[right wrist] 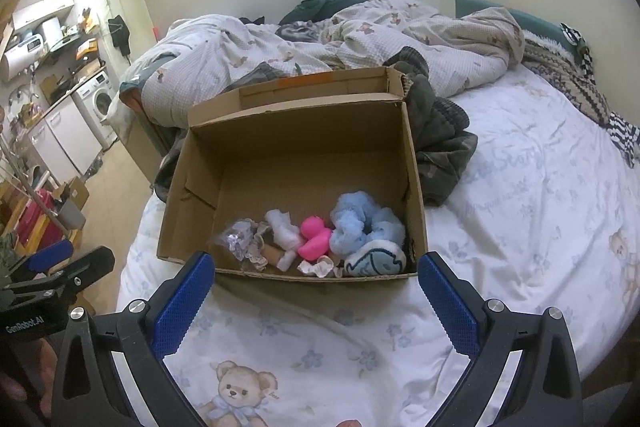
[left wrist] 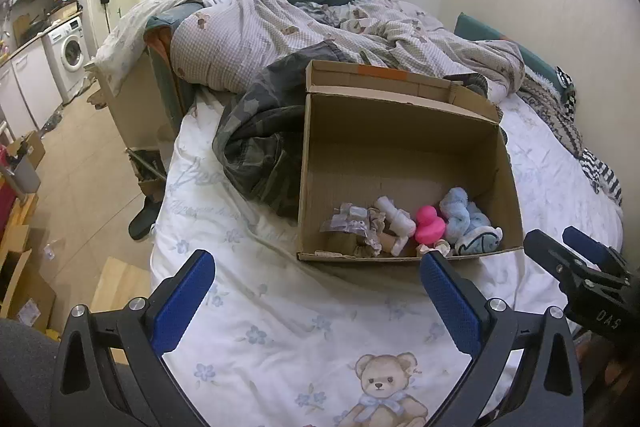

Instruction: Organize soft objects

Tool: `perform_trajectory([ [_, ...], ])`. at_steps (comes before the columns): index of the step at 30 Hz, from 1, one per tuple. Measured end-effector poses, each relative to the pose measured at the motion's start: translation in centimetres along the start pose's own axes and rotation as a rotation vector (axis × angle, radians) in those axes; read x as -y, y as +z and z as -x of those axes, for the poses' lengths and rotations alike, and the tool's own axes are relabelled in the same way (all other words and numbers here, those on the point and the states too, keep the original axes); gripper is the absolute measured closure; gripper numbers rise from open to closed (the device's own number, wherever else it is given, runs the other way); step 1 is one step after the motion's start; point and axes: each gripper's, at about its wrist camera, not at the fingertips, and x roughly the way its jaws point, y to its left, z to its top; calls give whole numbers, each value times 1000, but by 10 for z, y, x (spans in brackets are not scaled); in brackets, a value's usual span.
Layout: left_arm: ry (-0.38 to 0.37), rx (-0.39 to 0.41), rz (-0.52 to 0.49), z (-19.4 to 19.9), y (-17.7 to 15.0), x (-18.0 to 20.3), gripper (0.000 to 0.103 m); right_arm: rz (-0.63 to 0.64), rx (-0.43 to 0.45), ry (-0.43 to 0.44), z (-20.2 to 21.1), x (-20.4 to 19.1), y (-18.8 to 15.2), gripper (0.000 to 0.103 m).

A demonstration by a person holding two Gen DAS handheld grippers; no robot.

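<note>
I see one cardboard box (right wrist: 296,155) sitting open on the bed (right wrist: 520,187), with the soft things bunched along its near wall: one pink duck (right wrist: 314,239), one fluffy blue towel (right wrist: 360,223), one white roll (right wrist: 282,227), one whale-print pouch (right wrist: 376,259) and a crinkled clear bag (right wrist: 236,239). My left claw (left wrist: 316,295) and right claw (right wrist: 316,291) both hang spread wide and hold nothing, just short of the box.

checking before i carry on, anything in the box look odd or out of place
The pink rubber duck stands out: it looks like a moulded toy among soft cloth items. Everything is bunched along the near wall of the cardboard box.
</note>
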Motion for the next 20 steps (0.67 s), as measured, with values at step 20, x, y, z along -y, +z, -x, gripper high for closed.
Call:
perform_trajectory([
  [20, 9, -4, 0, -1, 0, -4, 1, -8, 2, 7, 2, 2, 0, 0],
])
